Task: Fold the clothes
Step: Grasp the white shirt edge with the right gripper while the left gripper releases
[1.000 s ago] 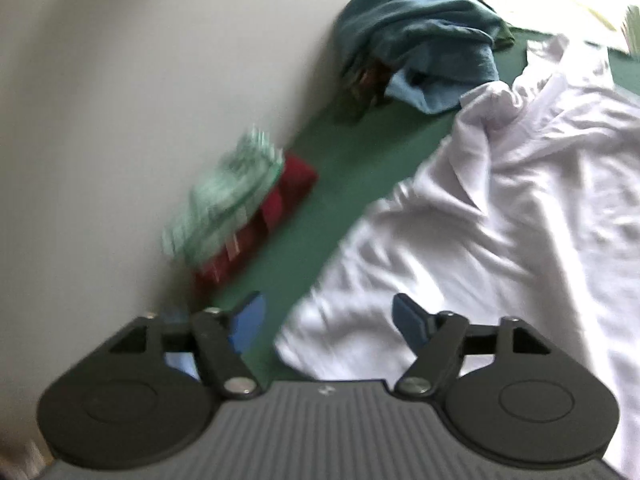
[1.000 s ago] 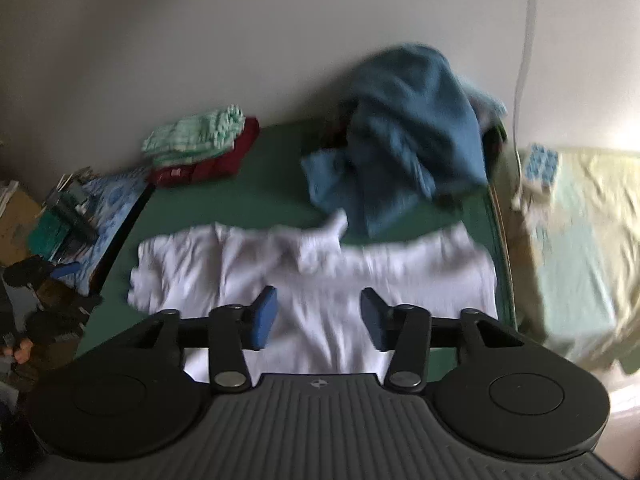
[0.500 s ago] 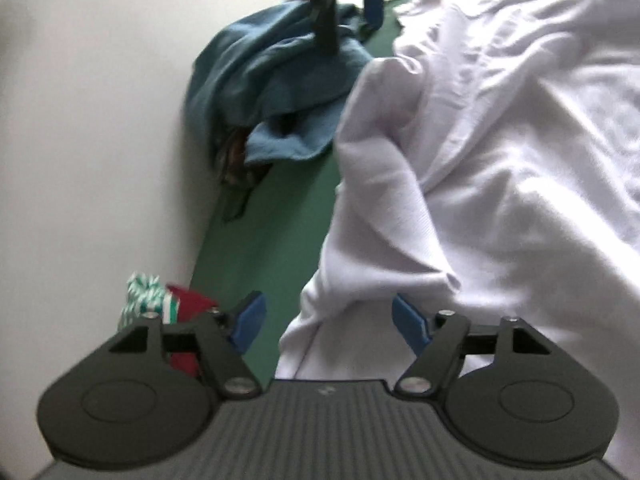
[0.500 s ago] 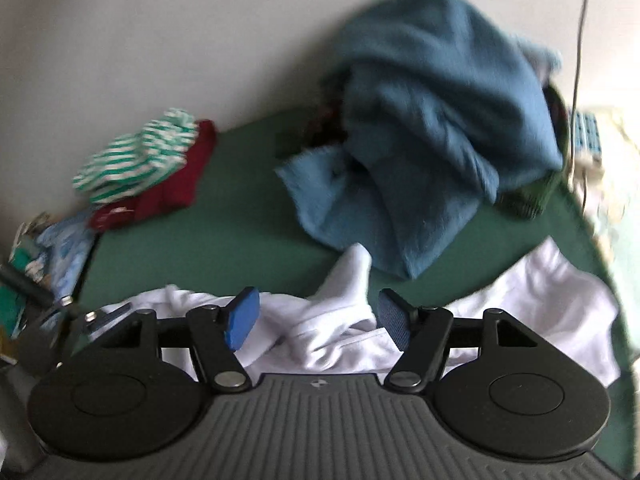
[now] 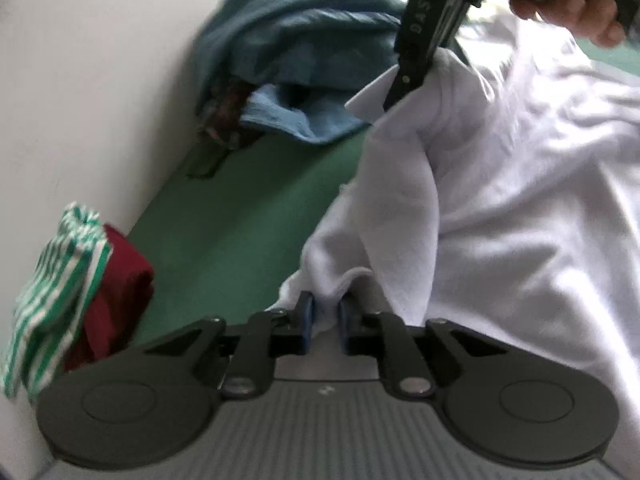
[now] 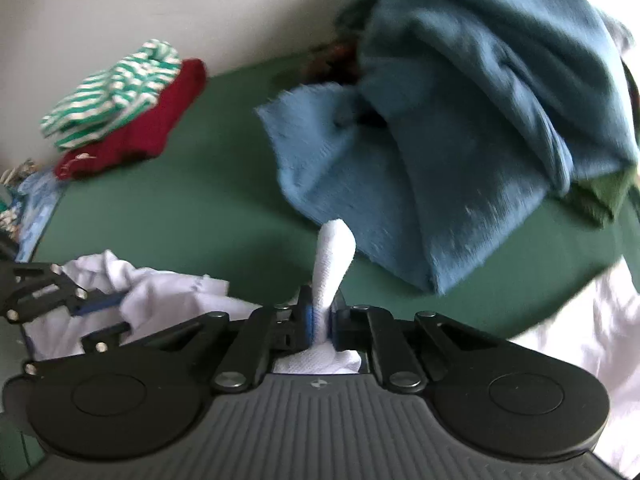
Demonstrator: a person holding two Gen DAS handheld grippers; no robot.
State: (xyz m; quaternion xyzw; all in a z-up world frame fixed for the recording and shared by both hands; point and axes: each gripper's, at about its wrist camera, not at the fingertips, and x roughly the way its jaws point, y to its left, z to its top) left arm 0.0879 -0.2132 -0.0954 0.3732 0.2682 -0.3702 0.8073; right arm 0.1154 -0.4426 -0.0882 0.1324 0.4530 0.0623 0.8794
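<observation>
The left tool (image 5: pixel 325 316) is closed down on a bunched edge of the white shirt (image 5: pixel 520 208), the blue pads pressing a fold of cloth between them. The right tool (image 6: pixel 319 318) is likewise clamped on the shirt, gripping a narrow ribbed strip of white fabric, apparently the collar, that stands upright out of its pads. In the left wrist view the right tool comes in from the upper right, with a pointed white collar tip sticking out beside its dark fingers and the person's hand (image 5: pixel 572 16) wrapped around its handle. The shirt spreads across the right part of the green tabletop (image 5: pixel 240 216), rumpled, its gripped edge lifted off the surface between the two tools. Behind it, against the pale wall, lies a loose heap of blue clothes (image 6: pixel 460 92), with a lighter blue piece at its front edge reaching close to the upright white strip. Farther left on the tabletop, well apart from the shirt, a green-and-white striped garment (image 6: pixel 116 88) lies folded on top of a dark red garment (image 6: pixel 156 124).
</observation>
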